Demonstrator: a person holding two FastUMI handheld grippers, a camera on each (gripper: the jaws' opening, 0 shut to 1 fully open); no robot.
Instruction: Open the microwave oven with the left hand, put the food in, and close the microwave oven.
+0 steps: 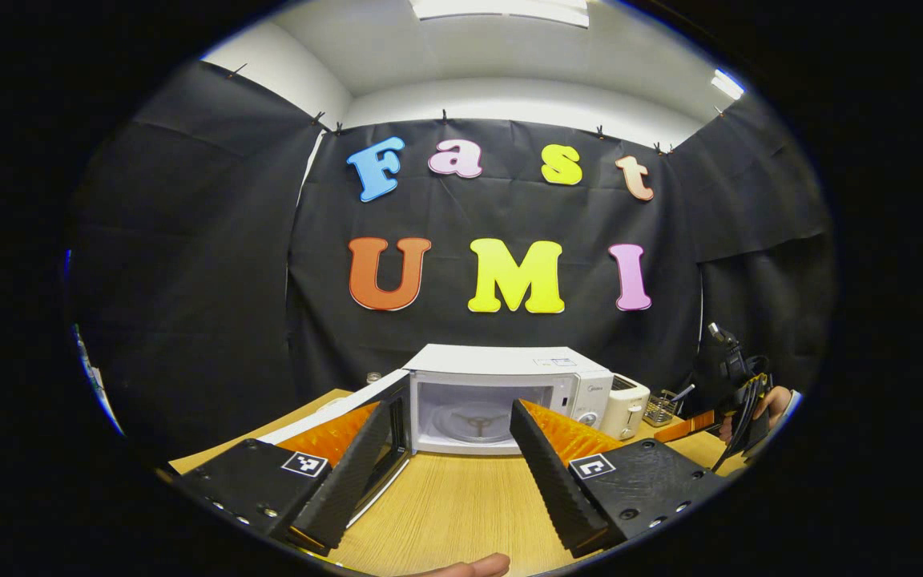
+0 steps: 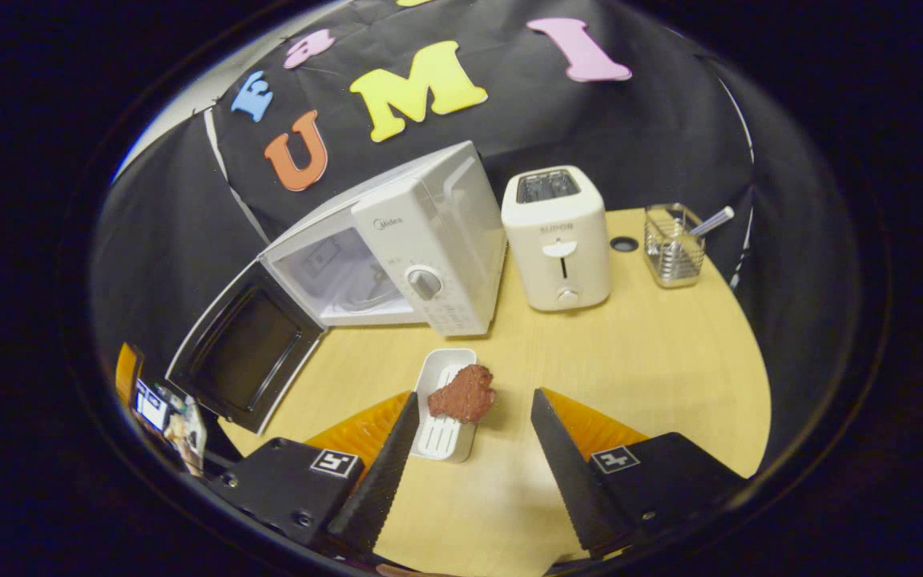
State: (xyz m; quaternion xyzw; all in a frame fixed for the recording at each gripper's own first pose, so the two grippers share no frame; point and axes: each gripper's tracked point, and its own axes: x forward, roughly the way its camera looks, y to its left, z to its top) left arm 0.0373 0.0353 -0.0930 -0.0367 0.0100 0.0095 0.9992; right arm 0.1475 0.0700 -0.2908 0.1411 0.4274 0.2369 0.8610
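Microwave [image 2: 421,240] door [image 2: 245,357] already swung wide, cavity [image 1: 473,413] bare with turntable hub visible in left gripper view. Step in hand, judged: picking up the food. Brown chunk of food [image 2: 463,393] resting on a white ribbed tray [image 2: 445,409] on the wooden table [image 2: 638,353], just in front of the microwave, near the toaster [image 2: 558,236].

Right gripper [image 2: 473,449] spread wide, holding nothing, tray's near end between its 2 fingers. Left gripper [image 1: 445,457] also spread wide, holding nothing, aimed at the open cavity with the door just beside its left finger.

To do well: lower right gripper squarely over tray, close across the tray's narrow sides rather than on the food, keep level so the chunk stays put, then approach the cavity straight in. Keep left gripper clear of the cavity mouth and close to the door edge for the later push shut.

Hard to make out: whether the food overhangs the tray's right rim or merely sits at its edge; tray depth; contents of the wire holder [image 2: 674,244] beyond 1 handle sticking out. Far side of cavity hidden in right gripper view. Left gripper view cuts off a fingertip [image 1: 469,567] at the bottom edge.
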